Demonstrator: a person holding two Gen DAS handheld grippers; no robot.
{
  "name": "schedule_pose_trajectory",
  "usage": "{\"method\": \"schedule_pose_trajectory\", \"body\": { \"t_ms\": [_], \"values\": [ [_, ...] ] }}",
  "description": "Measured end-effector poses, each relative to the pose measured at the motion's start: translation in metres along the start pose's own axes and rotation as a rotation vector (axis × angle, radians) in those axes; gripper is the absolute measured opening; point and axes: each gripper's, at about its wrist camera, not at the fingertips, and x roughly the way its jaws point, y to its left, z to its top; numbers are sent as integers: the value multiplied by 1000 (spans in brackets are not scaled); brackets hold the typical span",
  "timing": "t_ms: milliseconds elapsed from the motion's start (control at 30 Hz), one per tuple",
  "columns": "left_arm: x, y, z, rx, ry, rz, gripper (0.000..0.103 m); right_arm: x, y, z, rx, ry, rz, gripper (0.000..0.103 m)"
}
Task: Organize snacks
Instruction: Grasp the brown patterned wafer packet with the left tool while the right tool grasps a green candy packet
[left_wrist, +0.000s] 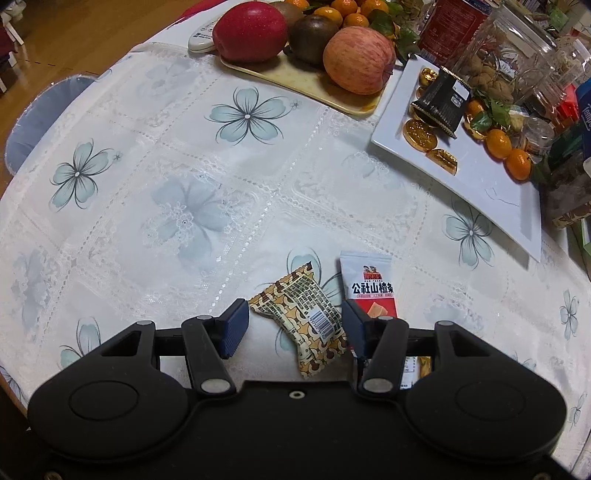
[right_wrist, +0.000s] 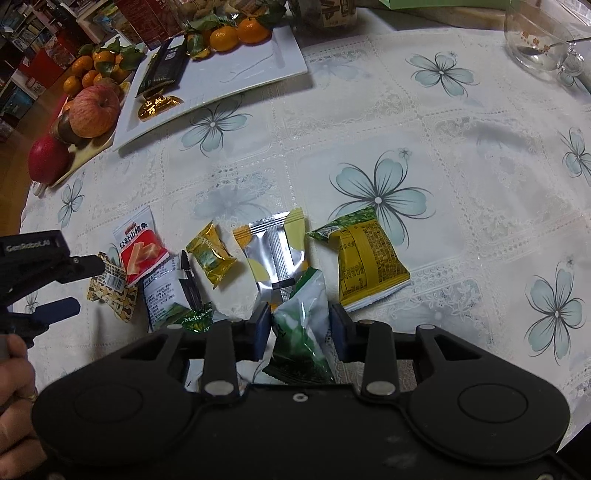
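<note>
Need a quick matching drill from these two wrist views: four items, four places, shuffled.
Items:
1. black packet
2. green-and-white packet
3. brown patterned packet
4. glass bowl

Places:
A. between the right gripper's jaws
B. on the white tray, over gold coins
C. far right of the table, spoon inside
D. between the left gripper's open jaws

Pairs: 1-B, 2-A, 3-D, 4-C

Both wrist cameras look steeply down, close above the floral white lace tablecloth (left_wrist: 236, 206). Both views share the red-and-white hawthorn snack packet (left_wrist: 367, 286) (right_wrist: 138, 245) and the rectangular white plate (left_wrist: 476, 184) (right_wrist: 236, 74).
</note>
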Motion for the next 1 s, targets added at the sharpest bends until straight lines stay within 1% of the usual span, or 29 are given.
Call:
{"method": "schedule_pose_trajectory", "body": {
  "t_ms": [167,333,400,600,667,867,933,967,1000],
  "values": [
    [8,-6,-1,-14,-16,29,59,-7,-3,-2,-4,-17,2,37],
    [20,-9,0,-36,8,60,60,-8,-7,-3,4,-17,9,37],
    [21,-9,-1,-38,5,69,61,-9,-9,-2,13,-20,10,37],
    [22,-5,-1,-43,37,57,62,-14,-11,-1,21,-35,11,37],
    [25,-3,-1,-43,76,54,61,-13,-11,-1,19,-29,8,36],
    [28,-11,-4,27,113,71,60,-10,-11,-2,17,-23,13,36],
    [28,-11,-3,22,112,78,56,-11,-11,-2,15,-23,23,36],
    [26,-10,-4,19,106,81,42,-12,-11,-2,14,-24,29,36],
    [25,-9,-4,25,106,78,42,-12,-11,-2,13,-24,33,36]
  ]
}}
